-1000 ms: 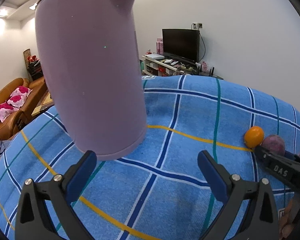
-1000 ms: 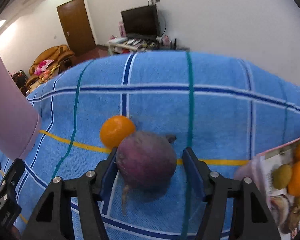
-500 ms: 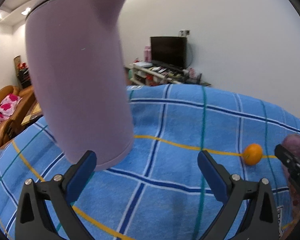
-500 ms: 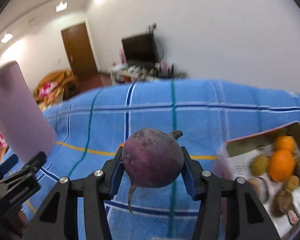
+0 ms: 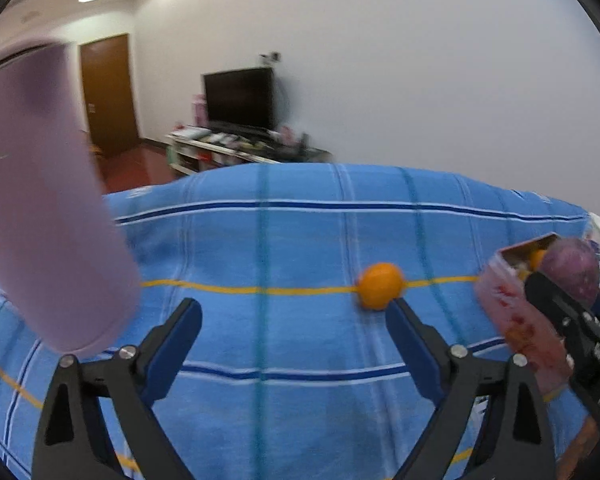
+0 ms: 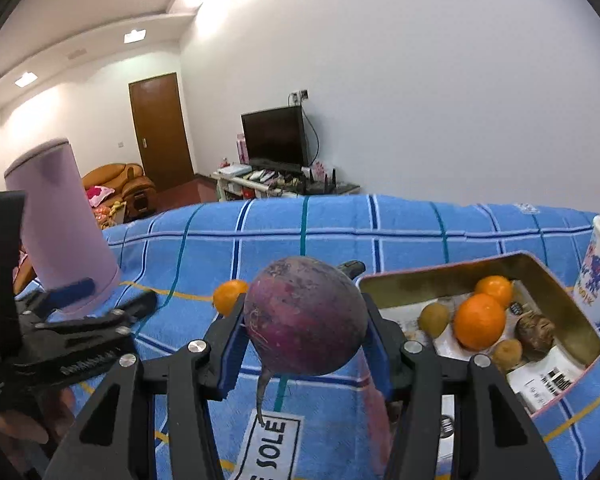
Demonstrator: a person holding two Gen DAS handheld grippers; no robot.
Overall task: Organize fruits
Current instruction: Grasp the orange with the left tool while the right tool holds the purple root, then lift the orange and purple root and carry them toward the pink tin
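My right gripper (image 6: 305, 332) is shut on a purple beet (image 6: 306, 304) and holds it in the air above the blue checked cloth, just left of a pink tin box (image 6: 440, 270) holding oranges and several other fruits. From the left wrist the beet (image 5: 572, 276) shows at the far right. A loose orange (image 5: 380, 285) lies on the cloth on the yellow stripe, just beyond the right fingertip of my left gripper (image 5: 292, 304). That gripper's jaws are wide and closing, with nothing between them. In the right wrist view the orange (image 6: 229, 296) sits behind the beet.
A tall pink kettle (image 5: 40, 200) stands on the cloth at the left, close to my left gripper. A white printed cup (image 6: 598, 268) stands beyond the tin at the far right. A white label (image 6: 268, 448) lies on the cloth below the beet.
The right gripper closed on the beet, lifted it off the cloth and carried it toward the tin. The left gripper swung right, away from the kettle and toward the orange.
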